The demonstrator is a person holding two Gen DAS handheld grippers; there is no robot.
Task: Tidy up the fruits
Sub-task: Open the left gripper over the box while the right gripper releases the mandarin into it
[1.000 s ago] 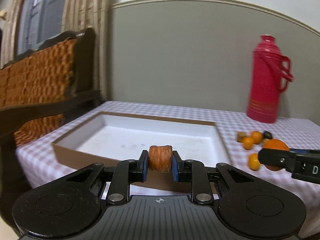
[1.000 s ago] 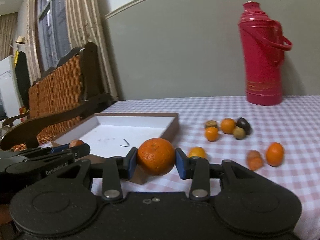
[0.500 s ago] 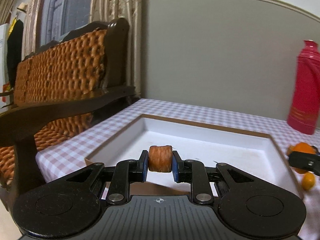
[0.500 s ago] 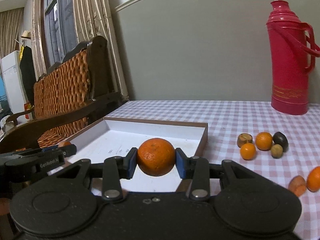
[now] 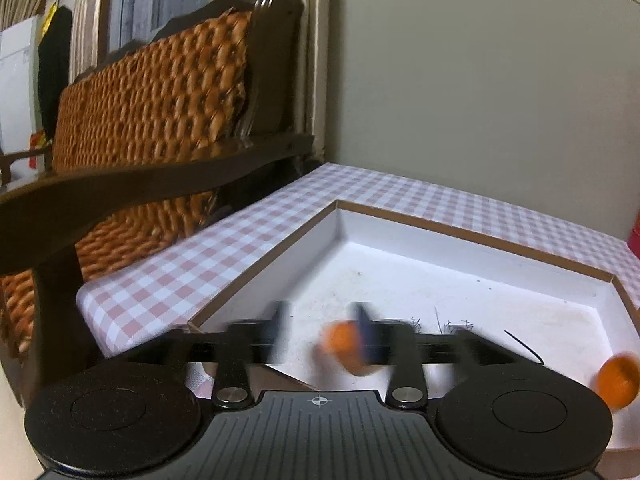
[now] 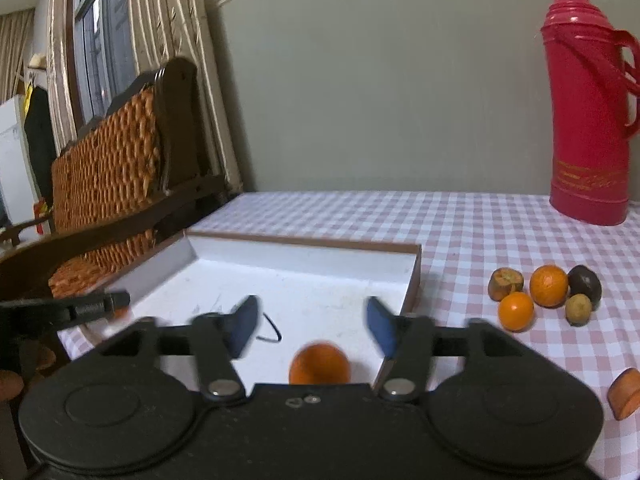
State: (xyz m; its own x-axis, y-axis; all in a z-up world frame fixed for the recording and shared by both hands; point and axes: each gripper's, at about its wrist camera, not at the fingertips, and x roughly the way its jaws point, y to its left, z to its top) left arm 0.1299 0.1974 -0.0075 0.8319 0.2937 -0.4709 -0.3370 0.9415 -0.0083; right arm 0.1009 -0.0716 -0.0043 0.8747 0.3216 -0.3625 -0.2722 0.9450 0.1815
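Note:
My left gripper [image 5: 320,330] hangs over the near corner of the white-lined cardboard box [image 5: 460,236] and its jaws are opening. The brownish-orange fruit piece [image 5: 344,346] is blurred, slipping down beside the right finger, no longer pinched. In the right wrist view my right gripper [image 6: 312,326] is over the same box [image 6: 304,242], its jaws opening too. The mandarin [image 6: 319,364] sits below them, free of both pads. That mandarin [image 5: 616,380] also shows as a blur at the box's right end. The left gripper's tip [image 6: 100,304] is visible at the left.
Several loose fruits [image 6: 548,286] lie on the checked tablecloth [image 6: 480,232] right of the box, and an orange piece [image 6: 626,394] lies nearer. A red thermos [image 6: 588,120] stands at the back right. A wicker-backed wooden bench [image 5: 152,120] borders the table's left edge.
Both grippers moved left over the box. Each was shut on its fruit; now both have their jaws parted and the fruit piece and the mandarin have dropped out.

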